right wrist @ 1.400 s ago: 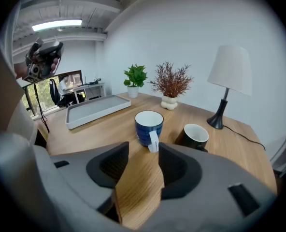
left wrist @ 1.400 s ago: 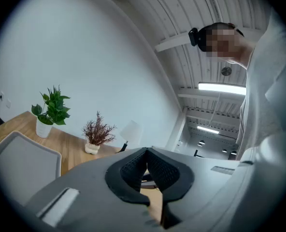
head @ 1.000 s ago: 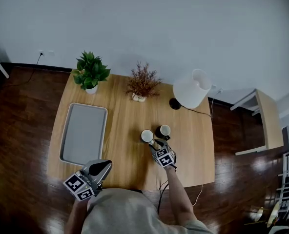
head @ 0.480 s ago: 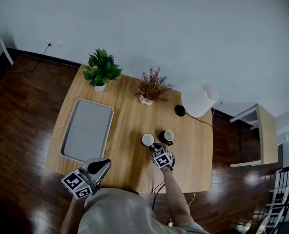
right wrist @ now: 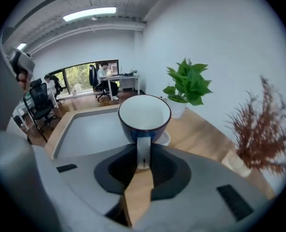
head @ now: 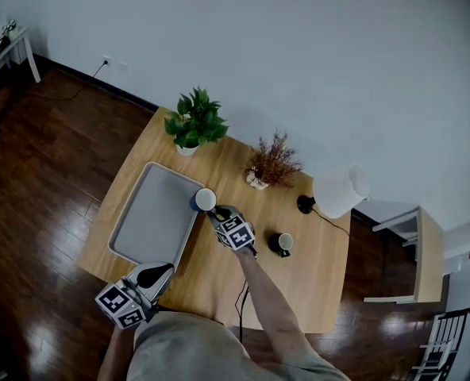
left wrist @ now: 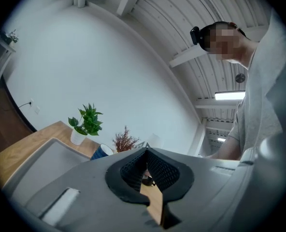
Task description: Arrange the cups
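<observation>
There are two cups. The blue cup [head: 206, 199] has a white inside and stands upright, mouth up. Its white handle points straight back at the right gripper [head: 217, 213], toward the near right of the table [head: 219, 272]. In the right gripper view the jaws of that gripper [right wrist: 143, 157] have just been closing and now pinch the handle from both sides, with the bowl of the cup [right wrist: 144, 115] sticking out beyond the tips. Seen from the head, this cup sits over the right rim of the tray [head: 152, 213], near its far right corner; I cannot tell whether it touches the rim. The second cup [head: 281, 243] is dark outside and pale inside. It stands upright on the bare wood to the right, well apart from the tray and clear of both grippers; its handle is too small to place. There is one grey tray, lying with its long side running near to far on the left half of the table, and nothing lies in it. Along the far edge stand two plants, a green plant [head: 195, 121] in a white pot on the left and a dried plant [head: 273, 161] to its right. One white lamp [head: 340, 193] stands farther right. The left gripper [head: 165, 270] hangs at the near left edge of the table, beside the tray's near right corner. Its jaws [left wrist: 146, 151] are pressed together with nothing between them.
</observation>
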Motion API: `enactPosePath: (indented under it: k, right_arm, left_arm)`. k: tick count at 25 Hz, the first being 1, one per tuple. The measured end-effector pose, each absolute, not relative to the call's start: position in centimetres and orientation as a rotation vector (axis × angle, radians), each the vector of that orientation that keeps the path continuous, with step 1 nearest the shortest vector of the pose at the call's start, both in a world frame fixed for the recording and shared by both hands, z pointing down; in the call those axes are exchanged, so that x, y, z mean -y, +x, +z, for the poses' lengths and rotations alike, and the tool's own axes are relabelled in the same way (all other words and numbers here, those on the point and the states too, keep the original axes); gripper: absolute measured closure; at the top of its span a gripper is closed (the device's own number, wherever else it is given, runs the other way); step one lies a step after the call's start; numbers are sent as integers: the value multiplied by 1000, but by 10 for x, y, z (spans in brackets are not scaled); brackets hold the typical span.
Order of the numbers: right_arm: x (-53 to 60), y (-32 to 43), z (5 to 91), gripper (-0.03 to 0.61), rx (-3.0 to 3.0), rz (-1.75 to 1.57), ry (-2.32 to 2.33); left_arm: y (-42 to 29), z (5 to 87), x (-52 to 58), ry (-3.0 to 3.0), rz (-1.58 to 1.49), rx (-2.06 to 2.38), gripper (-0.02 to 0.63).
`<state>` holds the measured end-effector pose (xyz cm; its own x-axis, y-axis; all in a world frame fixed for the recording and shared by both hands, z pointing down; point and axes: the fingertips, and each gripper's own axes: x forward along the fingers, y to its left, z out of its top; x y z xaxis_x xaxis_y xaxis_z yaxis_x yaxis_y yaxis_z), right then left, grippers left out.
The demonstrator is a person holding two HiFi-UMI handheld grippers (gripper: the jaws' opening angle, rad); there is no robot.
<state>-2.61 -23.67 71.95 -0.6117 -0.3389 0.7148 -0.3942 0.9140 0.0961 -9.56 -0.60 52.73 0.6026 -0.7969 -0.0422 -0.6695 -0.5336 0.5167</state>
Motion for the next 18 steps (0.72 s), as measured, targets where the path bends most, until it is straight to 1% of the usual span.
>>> enactPosePath:
  k: [4, 7, 11, 13, 14, 15, 16, 18]
  right_arm:
    - [266, -72, 746, 499, 2179, 34, 480]
    - [268, -88, 766, 499, 2137, 14, 424]
    - [273, -97, 768, 498, 2130, -43, 413]
    - [279, -94, 769, 461, 2111, -71, 446]
    - [278, -91, 770, 422, 2104, -64, 453]
    - [274, -85, 771, 367, 2106, -45, 457]
    - [268, -78, 769, 339, 2116, -22, 466]
    - [250, -59, 761, 341, 2171, 27, 503]
  left_arm:
    - [-125, 529, -2, 2335, -400, 1256, 620]
    - [-146, 531, -7, 2296, -412, 1323, 620]
    - [-157, 533, -11, 2270, -407, 1353, 620]
    - [-154, 533, -8, 2276, -400, 1339, 620]
    - [-150, 532, -6, 2285, -396, 1326, 620]
    - [-145, 531, -3, 2296, -391, 1310, 620]
    - [-140, 529, -1, 2308, -384, 1291, 620]
    - [-127, 528, 4, 2333, -368, 1250, 620]
